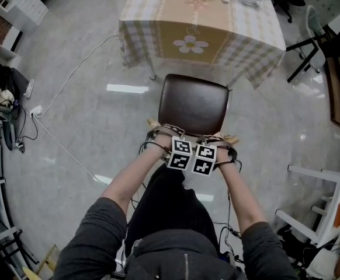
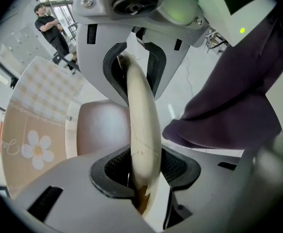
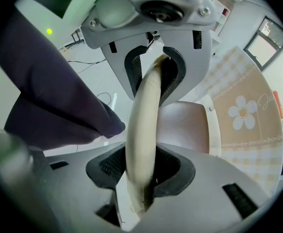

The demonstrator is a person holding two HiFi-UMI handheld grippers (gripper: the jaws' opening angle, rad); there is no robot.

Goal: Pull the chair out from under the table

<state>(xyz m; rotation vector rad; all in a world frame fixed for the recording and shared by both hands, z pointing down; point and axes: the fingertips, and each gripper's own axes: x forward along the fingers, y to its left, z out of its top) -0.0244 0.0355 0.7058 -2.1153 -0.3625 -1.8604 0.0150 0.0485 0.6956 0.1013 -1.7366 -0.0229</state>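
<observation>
White cable (image 1: 70,76) over grey floor (image 1: 275,115) — white rack (image 1: 313,172) right.

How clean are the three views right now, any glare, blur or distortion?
Head view: sharp and evenly lit, with white glare streaks on the glossy floor left of the chair, edges bowed. Left gripper view: strong fisheye, black corners, the top rail fairly sharp, lower right blurred. Right gripper view: the same, lower left blurred.

The chair seat (image 1: 193,104) is glossy and smooth, its backrest (image 2: 142,130) pale wood.
</observation>
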